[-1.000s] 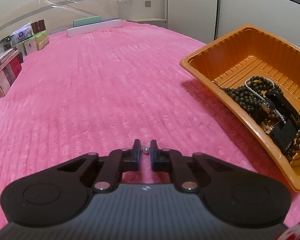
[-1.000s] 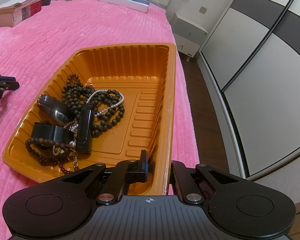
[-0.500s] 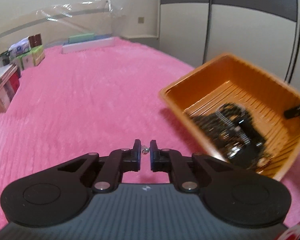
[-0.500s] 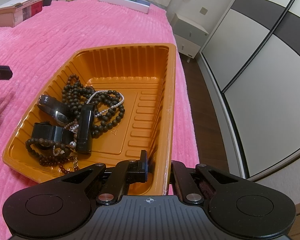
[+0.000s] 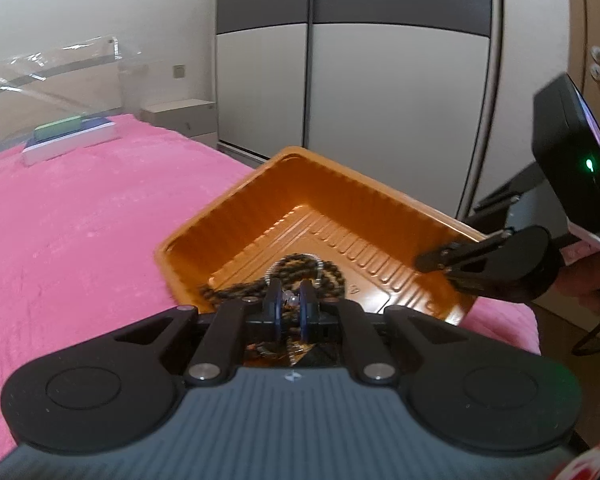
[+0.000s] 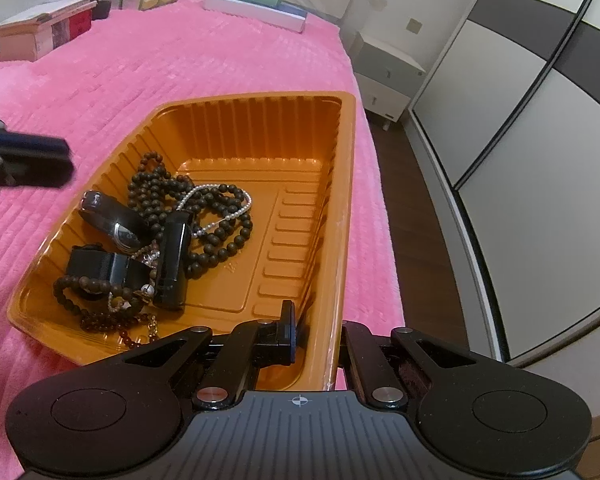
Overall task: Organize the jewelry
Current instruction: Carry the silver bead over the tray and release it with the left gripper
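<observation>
Jewelry (image 6: 168,236), a tangle of dark beads and black pieces, sits in the orange tray (image 6: 260,128) on the pink bed (image 6: 140,72), while the left hand-held gripper (image 5: 290,302) pinches a tiny clear bead (image 5: 289,299) over it and the right hand-held gripper (image 6: 314,334) clamps the tray's near rim.
</observation>
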Demonstrator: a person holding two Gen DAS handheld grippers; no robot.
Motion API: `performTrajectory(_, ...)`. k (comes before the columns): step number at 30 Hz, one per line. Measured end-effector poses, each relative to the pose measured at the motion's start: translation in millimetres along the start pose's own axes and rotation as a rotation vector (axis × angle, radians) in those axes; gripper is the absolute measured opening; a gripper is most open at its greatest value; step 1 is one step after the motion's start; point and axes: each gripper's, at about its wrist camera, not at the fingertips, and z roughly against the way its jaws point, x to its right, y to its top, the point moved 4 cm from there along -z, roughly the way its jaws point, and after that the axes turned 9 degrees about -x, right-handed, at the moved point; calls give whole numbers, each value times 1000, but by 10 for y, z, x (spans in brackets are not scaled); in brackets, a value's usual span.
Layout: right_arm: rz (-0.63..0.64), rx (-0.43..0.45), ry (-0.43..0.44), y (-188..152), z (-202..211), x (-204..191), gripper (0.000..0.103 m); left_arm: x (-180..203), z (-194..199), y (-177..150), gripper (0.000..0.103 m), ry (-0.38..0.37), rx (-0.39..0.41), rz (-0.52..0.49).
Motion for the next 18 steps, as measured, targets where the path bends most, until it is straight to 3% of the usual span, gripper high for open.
performTrajectory(9, -18, 8, 45, -24, -57, 79, 5, 87, -133, 42, 9, 9, -28, -24)
performTrajectory(11, -21, 8, 51, -25, -64, 85, 5, 86, -155, 37, 22, 25, -42, -20)
performTrajectory(18, -36, 11, 73, -22, -112, 159, 5, -96, 3, -117, 26, 58, -29, 40)
